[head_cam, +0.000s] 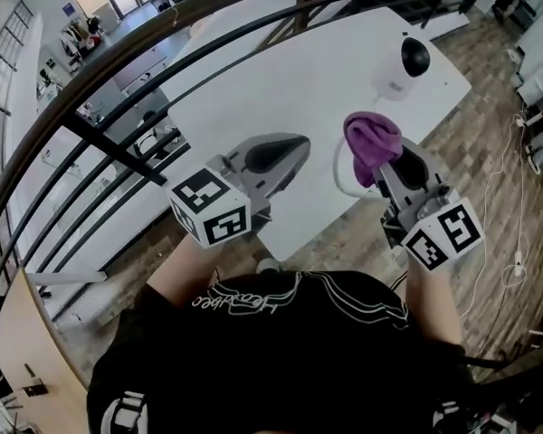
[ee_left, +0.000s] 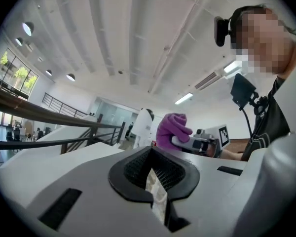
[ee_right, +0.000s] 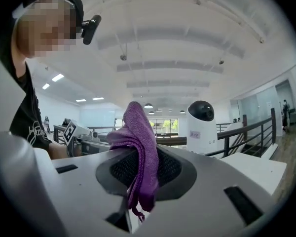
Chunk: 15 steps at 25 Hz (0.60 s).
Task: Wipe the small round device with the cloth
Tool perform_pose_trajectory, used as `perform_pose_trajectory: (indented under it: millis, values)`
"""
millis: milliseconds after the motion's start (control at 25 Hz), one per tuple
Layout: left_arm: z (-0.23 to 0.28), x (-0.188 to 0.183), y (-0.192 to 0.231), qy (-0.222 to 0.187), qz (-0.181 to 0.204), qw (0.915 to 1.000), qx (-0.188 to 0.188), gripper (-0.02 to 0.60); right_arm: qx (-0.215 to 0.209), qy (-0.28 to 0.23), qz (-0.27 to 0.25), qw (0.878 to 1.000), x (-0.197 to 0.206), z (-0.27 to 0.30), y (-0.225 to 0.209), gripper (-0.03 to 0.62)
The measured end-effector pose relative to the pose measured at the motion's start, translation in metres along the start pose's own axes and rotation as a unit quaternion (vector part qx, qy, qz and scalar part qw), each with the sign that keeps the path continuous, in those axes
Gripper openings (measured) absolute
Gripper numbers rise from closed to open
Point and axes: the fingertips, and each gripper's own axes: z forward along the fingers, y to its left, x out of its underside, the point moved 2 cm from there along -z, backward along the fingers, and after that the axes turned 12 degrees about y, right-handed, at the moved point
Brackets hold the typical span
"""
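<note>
The small round device, white with a black face, stands at the far right corner of the white table. My right gripper is shut on a bunched purple cloth, held above the table's near edge, short of the device. In the right gripper view the cloth hangs over the jaws and the device stands beyond, to the right. My left gripper is shut with nothing in it, to the left of the cloth. Its own view shows the cloth and the device ahead.
A white cable loops off the table's near edge beside the cloth. Black railings curve round the left and far sides, with a lower floor beyond. Wood flooring and loose cables lie to the right.
</note>
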Motion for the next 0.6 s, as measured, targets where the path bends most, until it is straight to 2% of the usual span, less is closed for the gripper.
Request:
perform_pose_trajectory:
  millis: [160,360,600]
  values:
    - [-0.024,0.008,-0.085,-0.013,0.000,0.9995,-0.030,0.008,-0.055,-0.017,0.031,0.998,0.024,-0.066,0.029,0.066]
    - [-0.003,0.040,-0.203,0.003,0.008,0.9984,-0.057,0.008,-0.096,-0.011,0.049,0.994,0.068,-0.166,0.051,0.066]
    - [0.000,0.078,-0.301,0.010,0.010,0.9970,-0.076,0.008,-0.138,-0.011,0.080,0.987,0.101,-0.245,0.082,0.066]
